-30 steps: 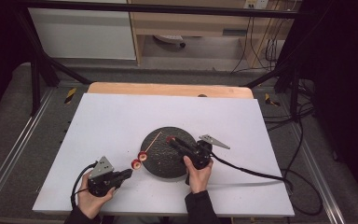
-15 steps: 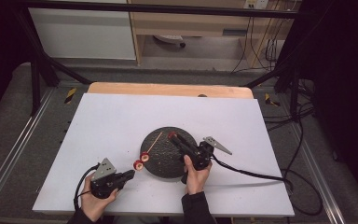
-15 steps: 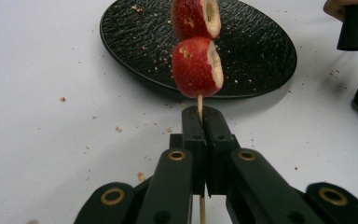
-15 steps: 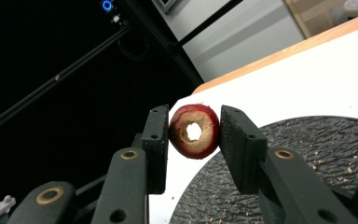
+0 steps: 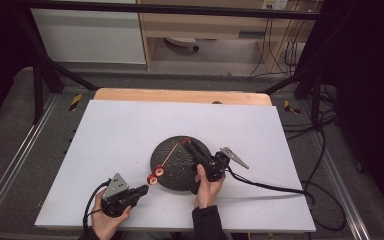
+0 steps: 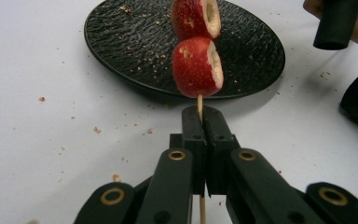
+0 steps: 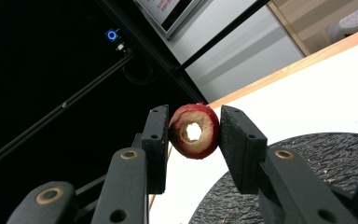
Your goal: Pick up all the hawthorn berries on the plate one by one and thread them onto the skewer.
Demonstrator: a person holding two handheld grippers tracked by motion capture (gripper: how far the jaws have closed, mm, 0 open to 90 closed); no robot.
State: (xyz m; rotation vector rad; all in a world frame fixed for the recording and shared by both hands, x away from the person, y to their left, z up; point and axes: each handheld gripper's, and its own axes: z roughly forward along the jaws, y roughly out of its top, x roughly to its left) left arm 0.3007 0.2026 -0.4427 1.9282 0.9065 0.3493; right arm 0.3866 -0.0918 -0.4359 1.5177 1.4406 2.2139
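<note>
Since a moment ago we've barely shifted: left tongs (image 6: pixel 200 122) clamp the skewer (image 6: pixel 199 103) carrying two fruit pieces (image 6: pixel 196 66), right tongs (image 7: pixel 191 133) pinch the third piece (image 7: pixel 194 131), unthreaded.

White table (image 5: pixel 130 125), wooden edge (image 5: pixel 180 95), scattered crumbs (image 6: pixel 98 129) — perhaps fruit bits

Bare tabletop (image 5: pixel 120 130) beyond black plate (image 5: pixel 172 175)
</note>
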